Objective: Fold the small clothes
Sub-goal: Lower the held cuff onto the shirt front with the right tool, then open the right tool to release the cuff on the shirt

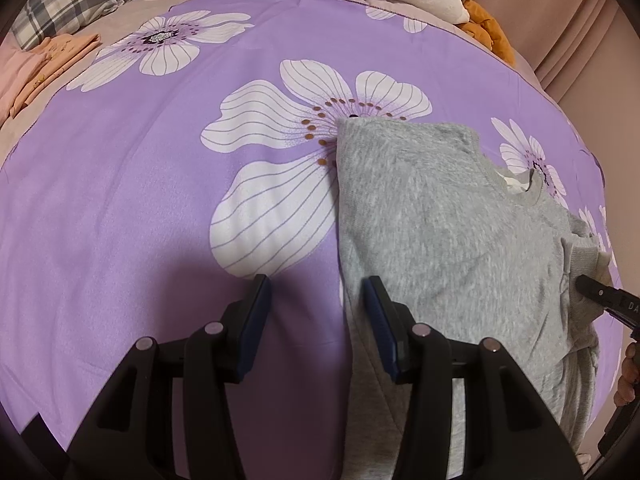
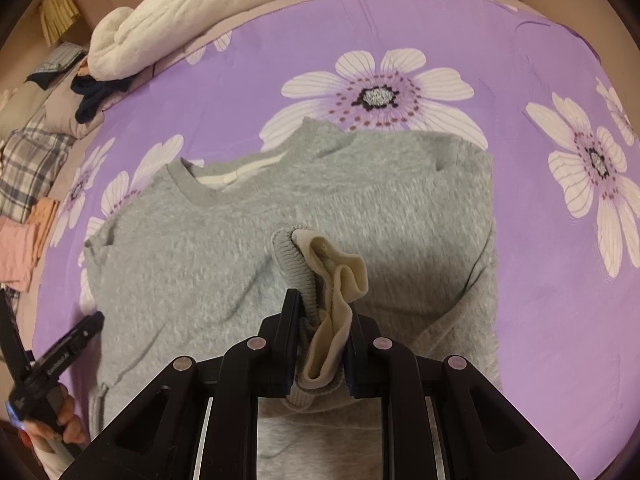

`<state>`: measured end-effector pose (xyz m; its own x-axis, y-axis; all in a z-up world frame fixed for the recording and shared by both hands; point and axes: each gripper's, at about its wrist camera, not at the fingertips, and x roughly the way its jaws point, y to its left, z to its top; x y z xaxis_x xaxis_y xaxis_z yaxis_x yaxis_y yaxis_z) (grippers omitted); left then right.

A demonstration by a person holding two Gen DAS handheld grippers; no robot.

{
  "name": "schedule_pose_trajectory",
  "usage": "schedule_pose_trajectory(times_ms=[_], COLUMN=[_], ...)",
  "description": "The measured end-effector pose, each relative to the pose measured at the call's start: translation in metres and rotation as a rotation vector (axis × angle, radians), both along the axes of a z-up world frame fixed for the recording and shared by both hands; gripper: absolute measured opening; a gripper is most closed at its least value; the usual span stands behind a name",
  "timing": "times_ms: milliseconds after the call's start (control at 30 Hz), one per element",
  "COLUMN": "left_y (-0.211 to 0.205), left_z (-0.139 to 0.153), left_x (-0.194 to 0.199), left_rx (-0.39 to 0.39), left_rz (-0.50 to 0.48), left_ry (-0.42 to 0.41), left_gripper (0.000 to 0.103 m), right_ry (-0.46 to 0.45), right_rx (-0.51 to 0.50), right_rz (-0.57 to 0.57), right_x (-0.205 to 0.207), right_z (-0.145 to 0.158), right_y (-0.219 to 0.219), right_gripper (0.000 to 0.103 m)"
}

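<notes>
Two tools: right hand-held gripper (image 2: 322,320) pinches the grey sweatshirt (image 2: 248,216) cuff (image 2: 316,276), hem cut off below; left hand-held gripper (image 1: 316,304) gapes empty.

A bed's purple flowered sheet (image 1: 120,208) carries a grey sweatshirt (image 2: 192,248), spread flat.
</notes>
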<state>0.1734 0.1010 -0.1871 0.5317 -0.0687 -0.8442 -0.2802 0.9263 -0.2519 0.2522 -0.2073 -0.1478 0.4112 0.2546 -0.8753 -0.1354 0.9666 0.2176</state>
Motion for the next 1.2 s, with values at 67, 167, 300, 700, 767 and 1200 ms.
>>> schedule_pose_trajectory(times_ms=[67, 167, 300, 700, 767, 1200], left_y=[0.000, 0.000, 0.000, -0.003, -0.003, -0.003], left_z=[0.000, 0.000, 0.000, 0.000, 0.000, -0.001], left_x=[0.000, 0.000, 0.000, 0.000, 0.000, 0.000], left_rx=[-0.001, -0.002, 0.000, 0.007, 0.009, 0.013], left_rz=[0.001, 0.001, 0.002, 0.003, 0.003, 0.001], left_ry=[-0.001, -0.001, -0.001, -0.003, -0.002, -0.009], left_gripper=[0.049, 0.049, 0.049, 0.049, 0.049, 0.049], right_ry=[0.004, 0.004, 0.008, 0.008, 0.010, -0.006], right_rx=[-0.004, -0.010, -0.016, -0.027, -0.023, -0.080], right_rz=[0.001, -0.002, -0.007, -0.017, -0.016, -0.054], right_x=[0.000, 0.001, 0.002, 0.005, 0.004, -0.005], right_z=[-0.002, -0.004, -0.008, -0.014, -0.012, -0.006], right_y=[0.000, -0.001, -0.001, -0.007, -0.009, -0.033], right_gripper=[0.019, 0.019, 0.019, 0.019, 0.023, 0.036])
